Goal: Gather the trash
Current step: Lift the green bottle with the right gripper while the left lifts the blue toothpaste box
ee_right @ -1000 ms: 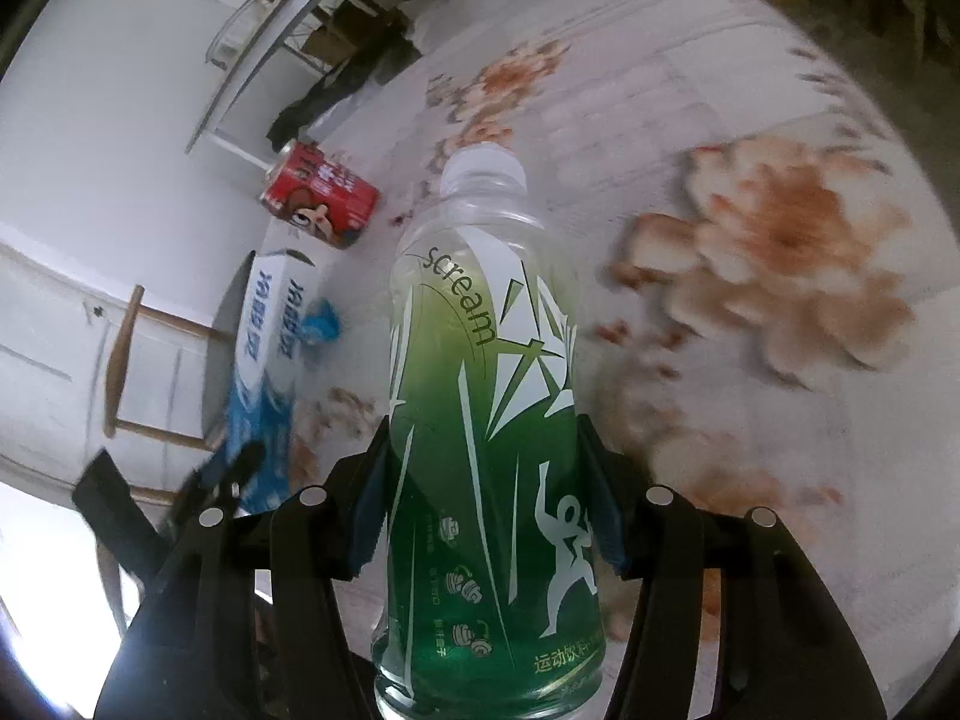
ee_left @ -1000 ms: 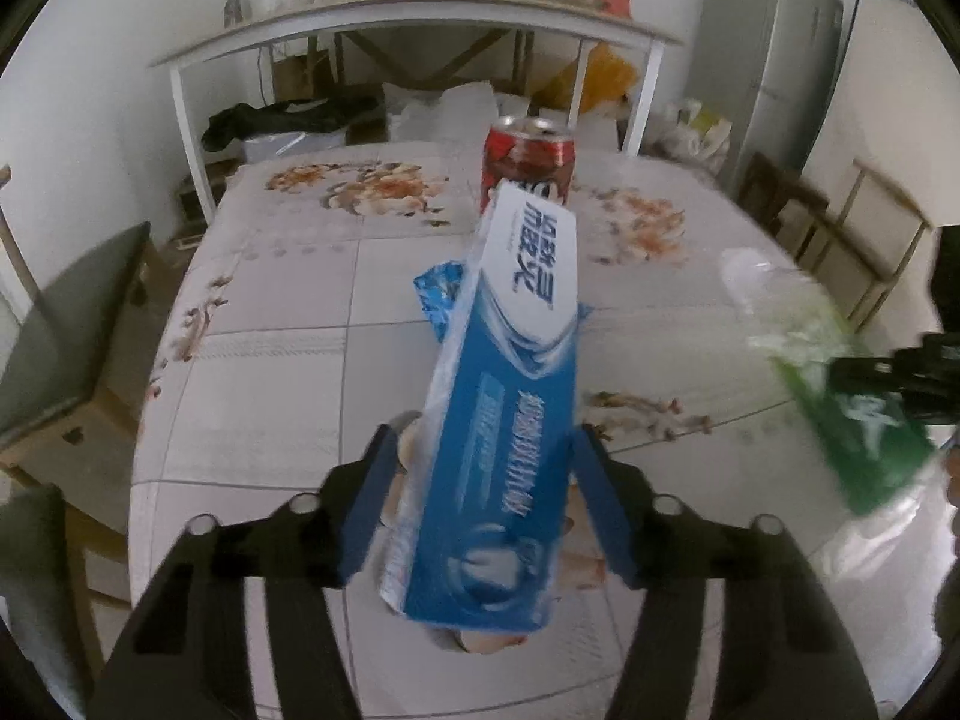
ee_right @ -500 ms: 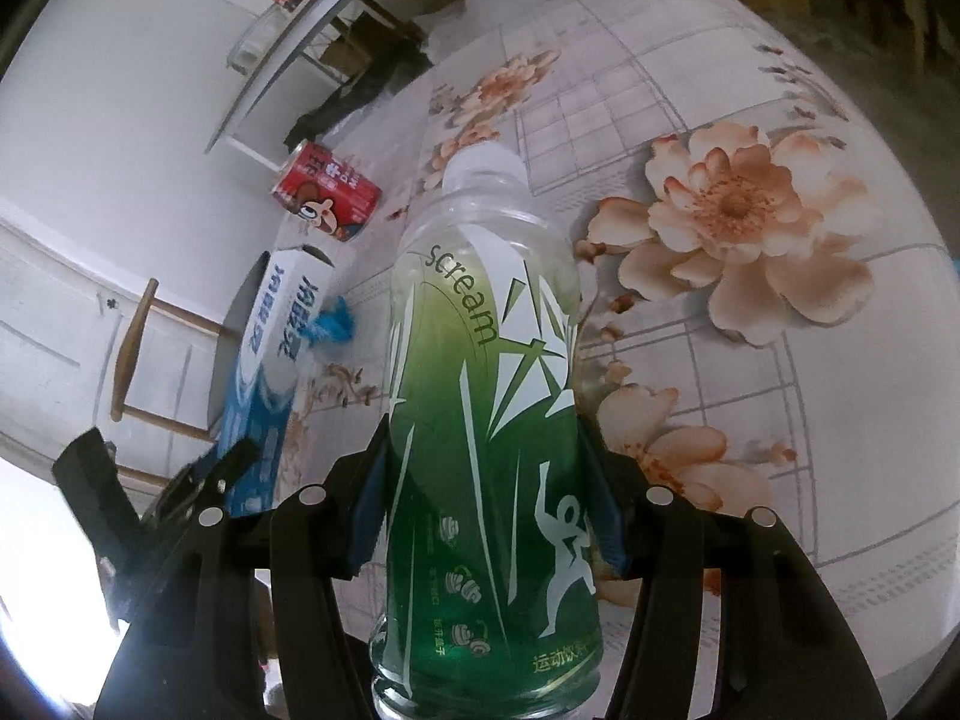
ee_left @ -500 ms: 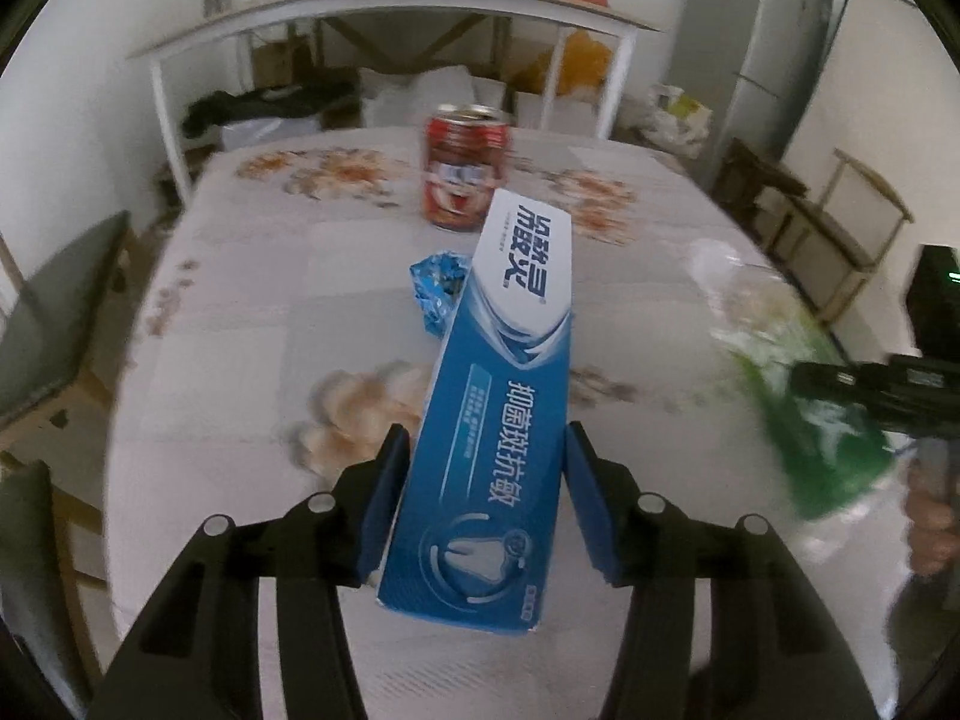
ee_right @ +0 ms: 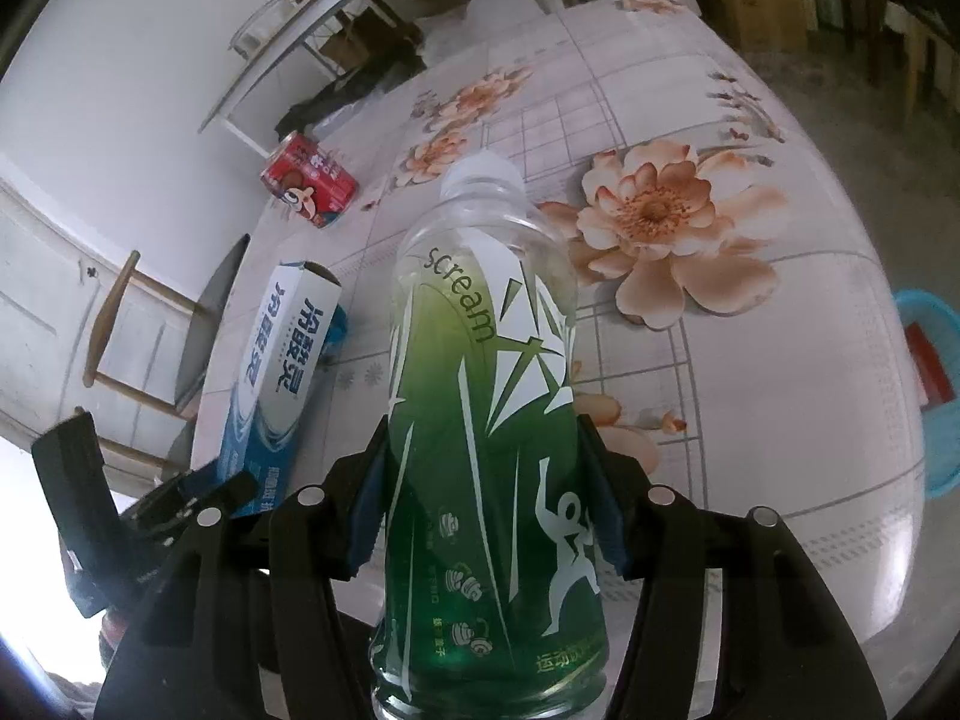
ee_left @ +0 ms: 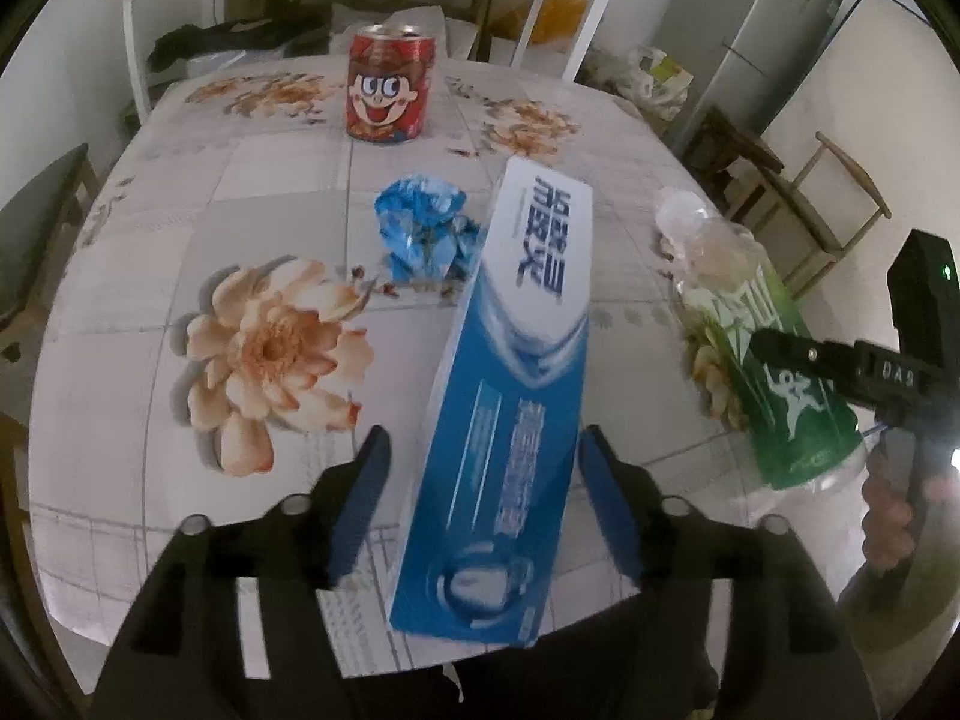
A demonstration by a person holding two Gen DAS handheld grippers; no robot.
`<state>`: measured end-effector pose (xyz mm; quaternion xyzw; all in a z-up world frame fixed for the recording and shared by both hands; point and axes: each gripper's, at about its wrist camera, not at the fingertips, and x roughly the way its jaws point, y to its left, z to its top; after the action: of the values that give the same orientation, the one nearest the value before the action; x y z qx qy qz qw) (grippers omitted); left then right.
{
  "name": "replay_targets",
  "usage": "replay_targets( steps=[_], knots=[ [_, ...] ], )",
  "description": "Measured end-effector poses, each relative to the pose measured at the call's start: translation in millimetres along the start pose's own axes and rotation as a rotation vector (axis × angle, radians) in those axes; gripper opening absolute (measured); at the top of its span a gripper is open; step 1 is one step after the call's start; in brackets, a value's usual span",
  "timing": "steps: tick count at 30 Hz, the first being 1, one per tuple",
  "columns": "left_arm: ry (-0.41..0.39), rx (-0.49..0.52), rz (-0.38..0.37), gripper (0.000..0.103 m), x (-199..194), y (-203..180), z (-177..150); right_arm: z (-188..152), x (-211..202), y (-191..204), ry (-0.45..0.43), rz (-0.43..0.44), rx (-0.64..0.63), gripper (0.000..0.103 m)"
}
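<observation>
Two grippers were over the floral table (ee_left: 120, 276). Far left in the left wrist view, a chair (ee_left: 36, 228) stood by the table edge. Left gripper (ee_left: 480, 468) had its jaws opening, toothpaste box (ee_left: 516, 360) between them: left pad clearly off the box, right pad at its edge, contact not clear; box angled up and away over the near edge. Beyond it on the table, a crumpled blue wrapper (ee_left: 423, 234) sat just left of the box's far end, and a red can (ee_left: 390, 90) stood upright further back, well apart. Right of the box, right gripper (ee_right: 486, 492) was clamped at medium width on a green bottle (ee_right: 486, 450), pads pressed on both sides of its lower body, cap pointing away, held above the table. Far right in the right wrist view, a blue basket (ee_right: 936, 396) sat below the table edge
</observation>
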<state>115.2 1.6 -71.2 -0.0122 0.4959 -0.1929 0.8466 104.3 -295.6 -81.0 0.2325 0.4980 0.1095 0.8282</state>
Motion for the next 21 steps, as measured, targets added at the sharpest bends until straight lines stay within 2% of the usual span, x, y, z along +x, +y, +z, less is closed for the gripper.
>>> replay_targets(
  steps=[5,7,13,15,17,21],
  knots=[
    [-0.01,0.1,0.08,0.068,10.3,-14.4,10.9,-0.3,6.1,7.5,0.002,-0.051,-0.03,0.055],
    [-0.023,0.118,0.096,0.049,13.9,-16.9,13.0,-1.1,8.5,10.6,0.001,-0.07,-0.046,0.054],
    [-0.12,0.068,0.081,0.047,-3.2,-4.0,22.6,-2.8,9.7,13.5,-0.01,-0.09,-0.07,0.054],
    [-0.171,0.027,0.027,0.047,-18.4,3.7,26.6,-2.2,10.4,12.9,-0.012,-0.089,-0.069,0.054],
    [-0.192,0.031,-0.025,0.047,-28.9,2.0,28.6,-1.6,11.0,12.5,-0.014,-0.088,-0.067,0.054],
    [-0.121,0.067,-0.16,0.047,-21.9,-17.4,18.9,-1.2,11.3,12.2,-0.018,-0.087,-0.064,0.054]
  ],
)
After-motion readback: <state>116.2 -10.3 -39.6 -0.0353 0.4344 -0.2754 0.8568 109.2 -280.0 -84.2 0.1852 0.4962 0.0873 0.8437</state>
